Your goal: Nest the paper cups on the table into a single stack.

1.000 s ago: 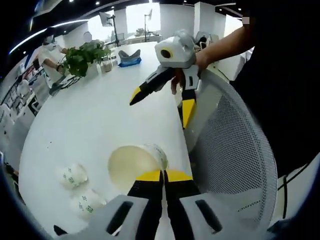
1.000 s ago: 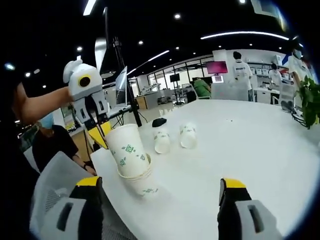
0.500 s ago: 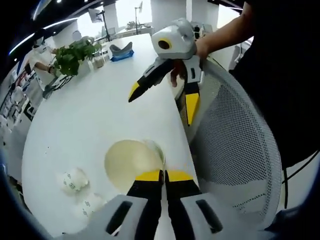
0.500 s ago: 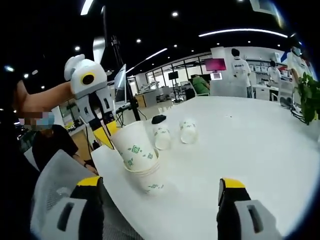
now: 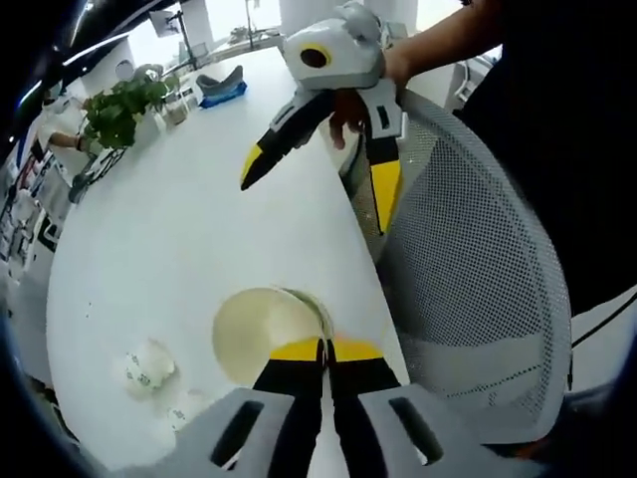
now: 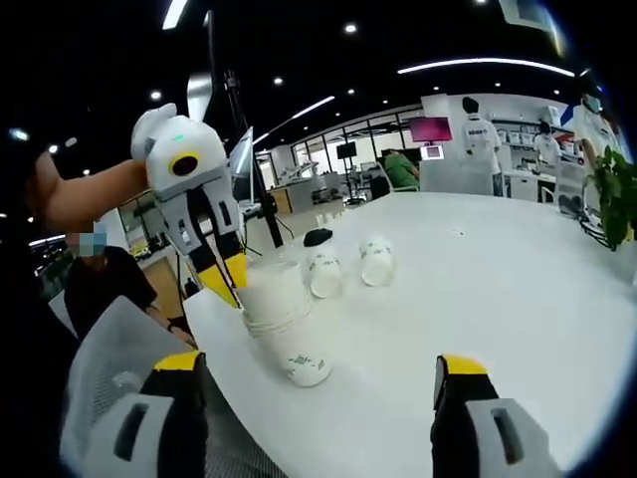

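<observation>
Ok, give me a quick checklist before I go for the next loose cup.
1. Left hand-held gripper shut on the cup stack: ok.
2. Top cup fully seated in the stack: cannot tell.
3. Right hand-held gripper open: ok.
4. Two loose cups lie on their sides on the table: ok.
5. Path across the table to them unobstructed: ok.
6. Stack near the table edge beside the mesh chair: not ok.

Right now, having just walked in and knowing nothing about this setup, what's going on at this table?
A person is stacking paper cups with two handheld grippers. The left gripper is shut on the rim of the nested cup stack near the white table's edge. The right gripper hangs open above the table, holding nothing. Two loose cups lie farther along, not yet stacked.
</observation>
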